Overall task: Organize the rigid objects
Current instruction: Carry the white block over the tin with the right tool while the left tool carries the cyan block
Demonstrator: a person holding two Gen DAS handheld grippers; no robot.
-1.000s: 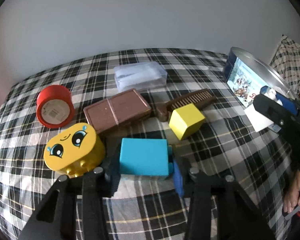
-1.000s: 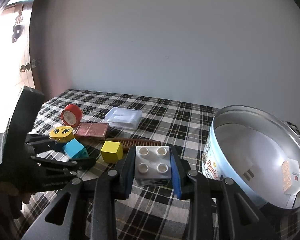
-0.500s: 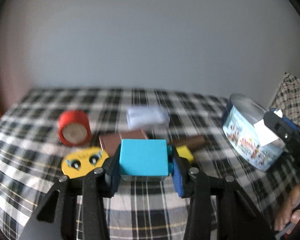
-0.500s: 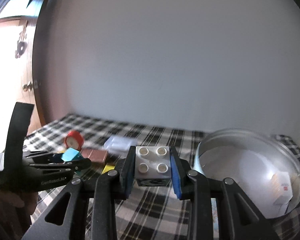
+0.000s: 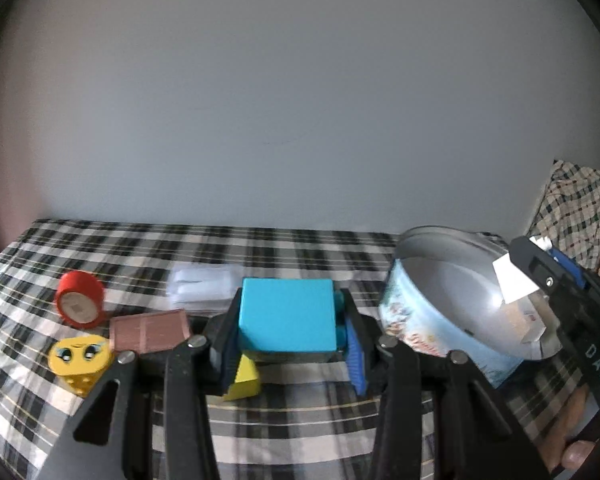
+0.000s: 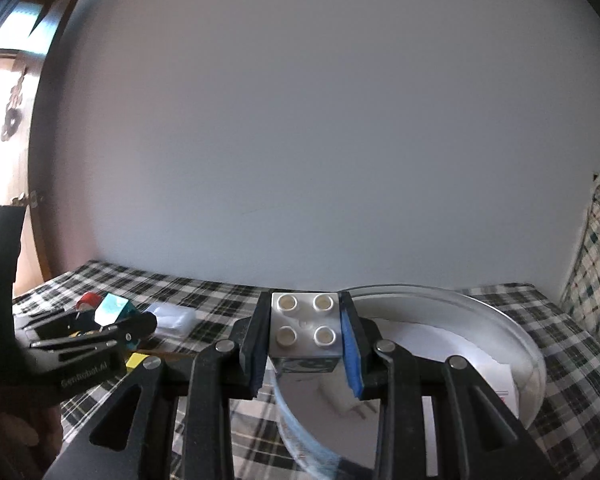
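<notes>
I have both grippers loaded. My left gripper [image 5: 288,340] is clamped on the blue block [image 5: 287,320], lifted above the checked cloth [image 5: 260,416]; my right gripper [image 6: 305,344] pinches the white block [image 6: 305,330] over the near rim of the round tin [image 6: 512,328]. The tin, at three o'clock in the left view, holds only some paper or card as far as I can see, so I judge sorting barely begun. Left on the cloth around nine o'clock: red tape roll [image 5: 80,299], yellow face block [image 5: 81,362], brown slab [image 5: 150,330], clear box [image 5: 206,286], yellow cube [image 5: 244,380].
</notes>
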